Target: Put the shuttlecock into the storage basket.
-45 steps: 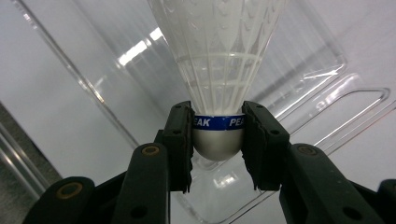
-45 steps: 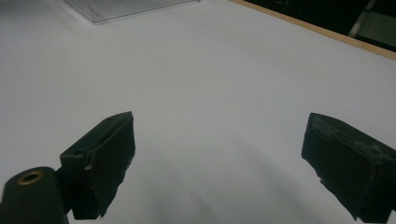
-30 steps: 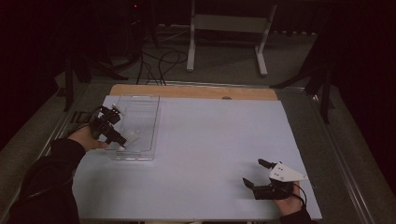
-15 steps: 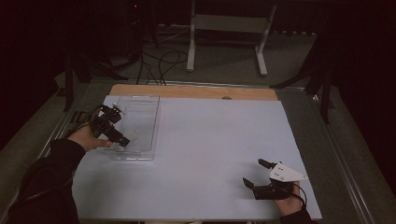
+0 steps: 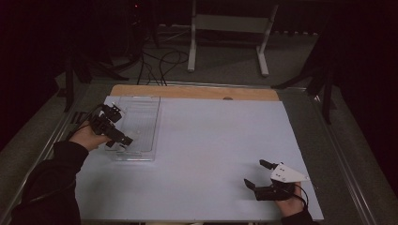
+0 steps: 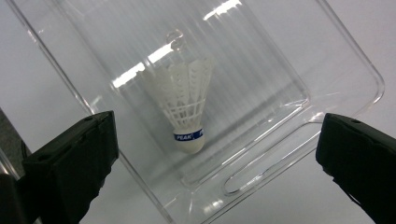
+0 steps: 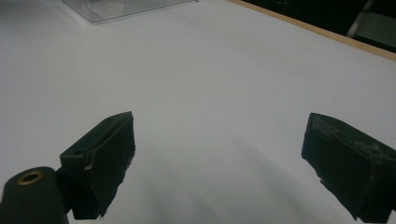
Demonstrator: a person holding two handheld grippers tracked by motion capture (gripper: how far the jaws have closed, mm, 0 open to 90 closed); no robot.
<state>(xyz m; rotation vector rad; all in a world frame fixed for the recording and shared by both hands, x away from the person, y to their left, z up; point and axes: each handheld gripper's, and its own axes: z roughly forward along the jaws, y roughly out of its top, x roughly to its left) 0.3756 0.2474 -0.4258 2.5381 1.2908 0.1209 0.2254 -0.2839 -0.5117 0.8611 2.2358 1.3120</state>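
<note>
Left gripper (image 5: 123, 140): jaws spread wide, nothing between them, poised above the near end of the clear plastic tray (image 5: 151, 123). In the left gripper view the white shuttlecock (image 6: 187, 112) lies on its side inside the tray (image 6: 327, 74), centred between the jaws but below them, no contact. Cork end with the blue band points toward the camera, skirt away. It sits near the tray's rounded end wall.

Right gripper (image 5: 258, 174): jaws also wide apart, holding nothing, low over bare table, well apart from the tray. In the right gripper view a corner of the tray (image 7: 116, 7) shows at the far top left.

Surface: matte white table top (image 5: 211, 140), wooden strip (image 5: 187, 92) along the far edge, metal frame rails at the sides. Tray sits on the left part of the table, long axis running away from the person.

Room: dark, grey floor, cables (image 5: 159, 58) on the floor behind the table, a white stand (image 5: 230, 28) with two legs past them.

Hands: left hand (image 5: 87, 137) comes in from the lower left in a dark sleeve, gripper angled down and right into the tray. Right hand (image 5: 288, 204) at the bottom right edge, gripper pointing left across the table, grey plate on top.
</note>
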